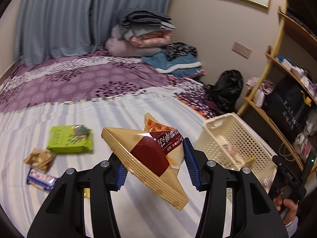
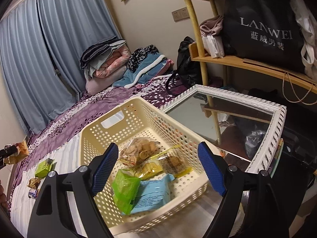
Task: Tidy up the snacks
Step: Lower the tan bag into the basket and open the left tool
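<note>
Your left gripper [image 1: 154, 166] pinches the tan snack bag [image 1: 150, 158] loosely by its edges; it may slip before reaching the basket [image 1: 233, 138], where your right gripper [image 2: 158, 170] is spread empty.

The snack packet [image 1: 152, 156] at centre frame is tan with a dark red panel and white lettering. At left lies a lime green packet [image 1: 70, 138]. The basket [image 2: 138, 109] is cream, perforated with round holes. The bedsheet [image 1: 118, 111] has pale blue-and-white stripes; the curtains [image 1: 55, 17] at upper left are grey-blue.
</note>
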